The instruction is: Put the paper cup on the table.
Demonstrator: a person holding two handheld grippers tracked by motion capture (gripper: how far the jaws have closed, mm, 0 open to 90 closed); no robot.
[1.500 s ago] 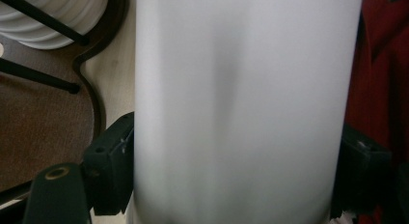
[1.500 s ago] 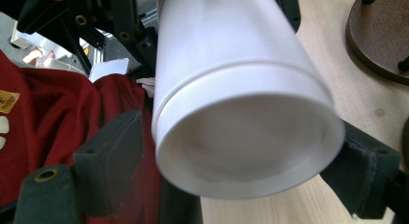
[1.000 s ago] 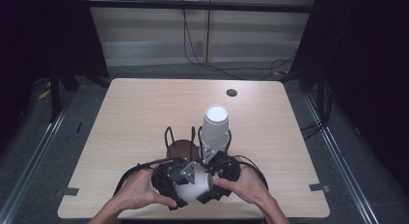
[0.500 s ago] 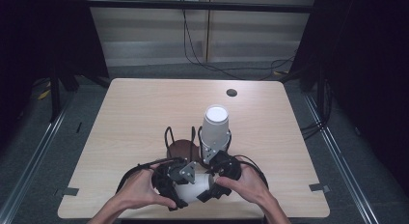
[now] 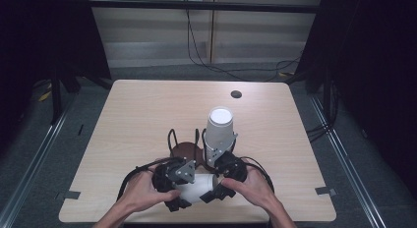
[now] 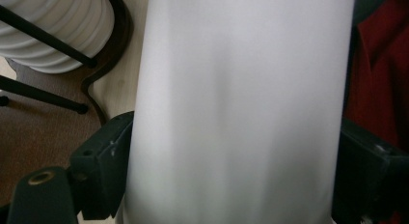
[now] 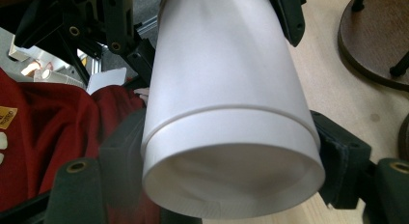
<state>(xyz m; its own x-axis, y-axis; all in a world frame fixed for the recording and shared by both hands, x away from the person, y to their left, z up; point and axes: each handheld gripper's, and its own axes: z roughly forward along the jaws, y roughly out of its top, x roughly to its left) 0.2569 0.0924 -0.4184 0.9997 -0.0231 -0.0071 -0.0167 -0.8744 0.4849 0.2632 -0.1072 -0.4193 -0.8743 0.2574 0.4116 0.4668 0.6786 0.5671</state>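
Observation:
A white paper cup [image 5: 196, 187] lies on its side above the table's front edge, held between both grippers. My left gripper [image 5: 184, 188] takes its closed end. In the left gripper view the cup [image 6: 241, 89] spans the gap of that gripper [image 6: 231, 161]. The jaws have just been opening, and both pads still touch the cup's sides. My right gripper [image 5: 216, 186] grips the mouth end. In the right gripper view the cup [image 7: 226, 89] faces the camera with its open mouth, a stepped band ringing the rim, and the right gripper [image 7: 226, 156] presses on both sides.
A tall stack of upturned white cups [image 5: 219, 132] stands just behind the hands. It sits in a holder with a round brown base [image 5: 184, 152] and thin black wire posts. The wooden table [image 5: 147, 115] has a small dark hole [image 5: 236, 94] near its far edge.

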